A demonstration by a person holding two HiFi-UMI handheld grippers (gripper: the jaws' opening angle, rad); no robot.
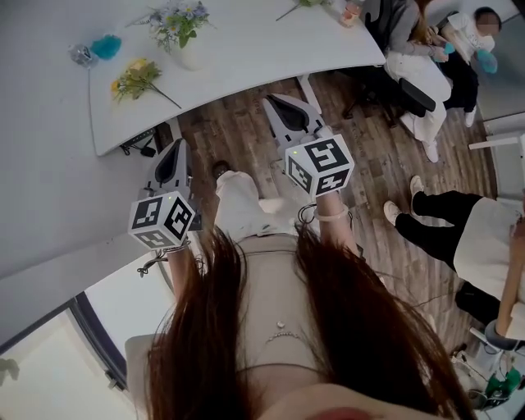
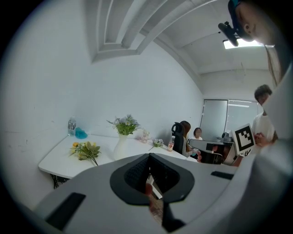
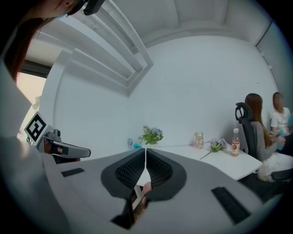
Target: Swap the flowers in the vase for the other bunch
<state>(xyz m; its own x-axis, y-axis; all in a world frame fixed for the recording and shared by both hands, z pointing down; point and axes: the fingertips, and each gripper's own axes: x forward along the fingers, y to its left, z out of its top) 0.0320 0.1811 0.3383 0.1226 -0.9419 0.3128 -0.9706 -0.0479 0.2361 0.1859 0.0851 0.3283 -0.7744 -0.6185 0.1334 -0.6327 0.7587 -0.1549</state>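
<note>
A white vase [image 1: 188,54] with blue-purple flowers [image 1: 182,20] stands on the white table [image 1: 246,57] ahead; it also shows as the vase [image 2: 120,147] in the left gripper view and as its flowers [image 3: 151,135] in the right gripper view. A yellow bunch [image 1: 138,78] lies flat on the table to its left, seen too as the yellow bunch [image 2: 86,150]. My left gripper [image 1: 175,149] and right gripper [image 1: 277,100] hover over the floor short of the table, both shut and empty. The jaws of the left gripper [image 2: 149,157] and the right gripper [image 3: 145,153] meet.
A small bottle [image 1: 82,54] and a teal object [image 1: 107,46] sit at the table's far left corner. A third flower bunch [image 3: 216,146], a jar [image 3: 198,140] and a drink bottle [image 3: 235,142] stand further right. Seated people and an office chair [image 1: 410,57] are at the right; another person [image 1: 459,225] stands nearby.
</note>
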